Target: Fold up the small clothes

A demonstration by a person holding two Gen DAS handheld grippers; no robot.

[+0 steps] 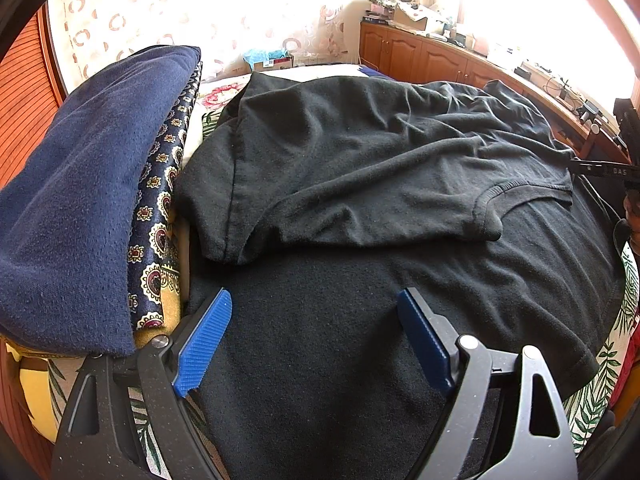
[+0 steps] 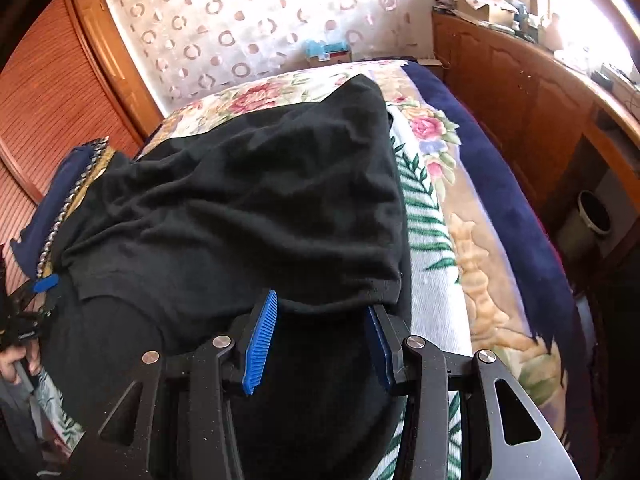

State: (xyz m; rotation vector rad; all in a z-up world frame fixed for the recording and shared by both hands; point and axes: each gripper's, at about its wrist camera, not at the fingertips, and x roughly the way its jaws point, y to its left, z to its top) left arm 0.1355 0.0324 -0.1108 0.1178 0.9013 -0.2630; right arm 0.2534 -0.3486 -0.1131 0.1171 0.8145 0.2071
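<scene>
Shirt (image 1: 360, 152) lies half-folded ahead of both hand-held grippers: left (image 1: 316, 336) spread wide, empty; right (image 2: 324, 336) part-open beneath its folded edge, grip uncertain.

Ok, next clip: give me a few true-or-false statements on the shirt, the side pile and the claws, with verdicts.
1. The black T-shirt lies folded over on itself on the bed. True.
2. The left claw is clamped on a sleeve. False: its jaws stand wide apart over the shirt, gripping nothing.
3. A navy garment tops the pile beside the shirt. True.
4. The bed cover is plain white. False: it has flowers and leaves.
5. The right claw is at the folded edge of the shirt. True.
</scene>
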